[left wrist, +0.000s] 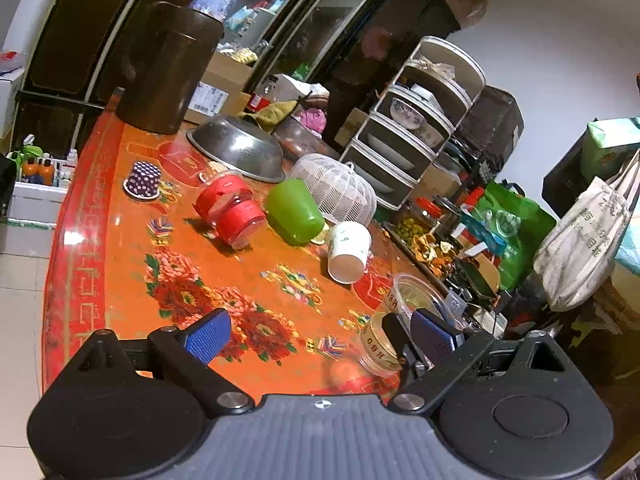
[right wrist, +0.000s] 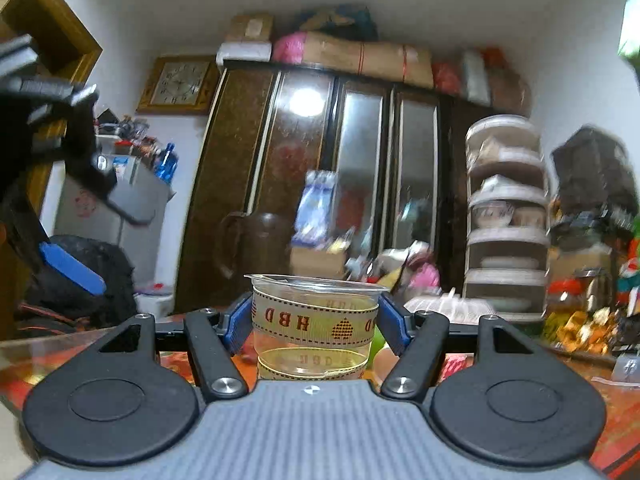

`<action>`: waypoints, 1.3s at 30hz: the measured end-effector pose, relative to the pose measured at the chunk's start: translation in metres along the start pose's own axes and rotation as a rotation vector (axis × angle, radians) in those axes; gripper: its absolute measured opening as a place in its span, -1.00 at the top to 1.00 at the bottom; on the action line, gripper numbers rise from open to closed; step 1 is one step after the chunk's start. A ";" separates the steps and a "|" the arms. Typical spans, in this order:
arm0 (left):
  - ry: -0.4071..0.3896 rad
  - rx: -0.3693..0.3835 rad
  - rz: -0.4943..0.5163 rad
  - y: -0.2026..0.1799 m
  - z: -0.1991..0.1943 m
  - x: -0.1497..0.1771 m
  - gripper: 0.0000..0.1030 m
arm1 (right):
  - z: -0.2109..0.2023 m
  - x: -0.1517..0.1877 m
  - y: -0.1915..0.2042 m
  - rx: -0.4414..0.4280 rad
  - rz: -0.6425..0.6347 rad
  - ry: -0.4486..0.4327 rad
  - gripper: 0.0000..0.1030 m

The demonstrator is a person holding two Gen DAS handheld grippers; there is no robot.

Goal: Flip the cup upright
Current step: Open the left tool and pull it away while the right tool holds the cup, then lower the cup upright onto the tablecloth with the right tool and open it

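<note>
A clear plastic cup with cream "HBD" ribbon bands [right wrist: 314, 320] stands upright between the blue pads of my right gripper [right wrist: 314, 326], which is shut on its sides. The same cup [left wrist: 394, 320] shows in the left wrist view at the lower right, with a black finger of the right gripper [left wrist: 394, 336] across it. My left gripper [left wrist: 320, 332] is open and empty above the orange flowered table [left wrist: 240, 272]. Other cups lie on their sides: a white one [left wrist: 348, 252], a green one [left wrist: 294, 212] and red-banded clear ones [left wrist: 232, 210].
A polka-dot cup [left wrist: 143, 179] stands upside down at the far left. A steel bowl [left wrist: 236, 148], a white mesh cover [left wrist: 336, 188], a dark jug [left wrist: 164, 68] and a tiered dish rack [left wrist: 416, 120] stand behind. Snack trays and bags crowd the right edge.
</note>
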State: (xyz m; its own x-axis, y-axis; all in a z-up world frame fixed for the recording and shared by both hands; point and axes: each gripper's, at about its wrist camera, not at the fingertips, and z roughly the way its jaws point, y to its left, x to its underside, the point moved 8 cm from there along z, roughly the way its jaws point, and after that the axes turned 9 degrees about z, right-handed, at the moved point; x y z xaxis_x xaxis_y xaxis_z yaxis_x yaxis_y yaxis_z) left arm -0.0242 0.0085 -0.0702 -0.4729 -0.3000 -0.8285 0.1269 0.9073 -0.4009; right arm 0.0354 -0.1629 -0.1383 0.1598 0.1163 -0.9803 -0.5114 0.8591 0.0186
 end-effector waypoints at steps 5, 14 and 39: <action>-0.004 -0.010 -0.028 0.008 -0.001 0.004 -0.90 | 0.018 0.013 -0.008 0.013 0.070 0.056 -0.29; 0.010 -0.016 -0.063 0.020 0.002 0.011 -0.90 | 0.017 0.023 0.000 0.022 0.061 0.096 -0.33; 0.096 -0.167 0.294 -0.043 -0.012 -0.007 -0.94 | -0.036 -0.085 -0.023 0.062 0.244 0.615 -0.98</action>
State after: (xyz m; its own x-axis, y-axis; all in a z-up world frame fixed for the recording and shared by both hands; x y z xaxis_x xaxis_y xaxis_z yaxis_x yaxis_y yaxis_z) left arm -0.0370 -0.0249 -0.0428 -0.5180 0.0033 -0.8554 0.1294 0.9888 -0.0745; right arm 0.0029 -0.2105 -0.0629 -0.4747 0.0208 -0.8799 -0.4198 0.8733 0.2471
